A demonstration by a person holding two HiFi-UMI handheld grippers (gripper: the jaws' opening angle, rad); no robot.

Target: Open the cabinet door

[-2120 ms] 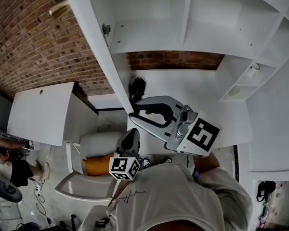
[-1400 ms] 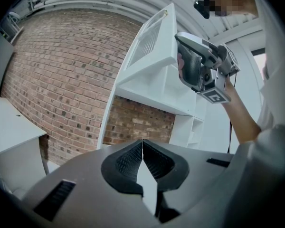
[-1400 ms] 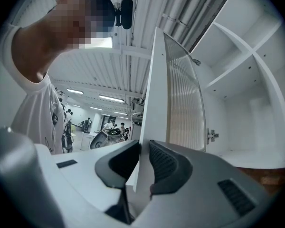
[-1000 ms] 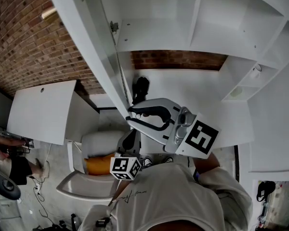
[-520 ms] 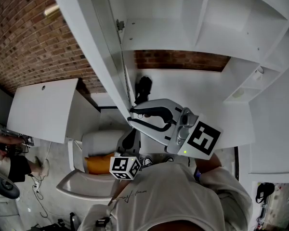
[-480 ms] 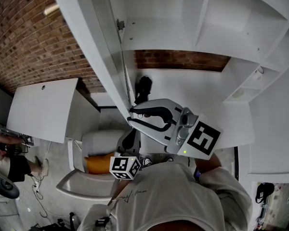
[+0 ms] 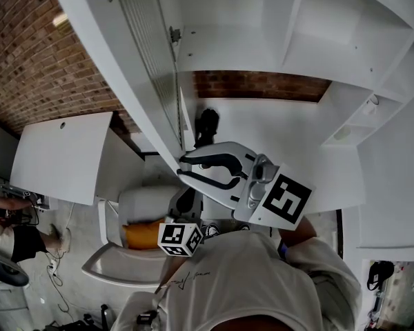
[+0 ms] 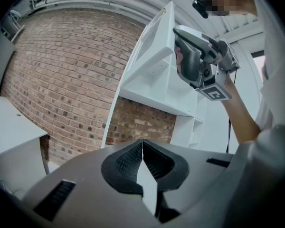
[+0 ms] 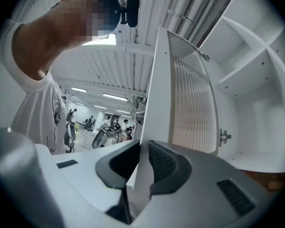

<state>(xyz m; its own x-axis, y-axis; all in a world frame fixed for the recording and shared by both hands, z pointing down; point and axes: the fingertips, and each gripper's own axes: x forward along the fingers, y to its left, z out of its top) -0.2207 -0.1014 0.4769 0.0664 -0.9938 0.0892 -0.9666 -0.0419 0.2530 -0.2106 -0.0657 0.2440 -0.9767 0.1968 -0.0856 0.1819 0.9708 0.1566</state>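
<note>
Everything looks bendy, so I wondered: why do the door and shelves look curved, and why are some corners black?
Head view: the wide lens bows the cabinet door and shelves. Left gripper view: the brick wall bulges and the corners go black. Right gripper view: black corners too, and a ceiling light glares white.

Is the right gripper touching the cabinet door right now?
Touching. The right gripper view shows the right gripper closed on the white edge of the cabinet door, a pad against each face.
</note>
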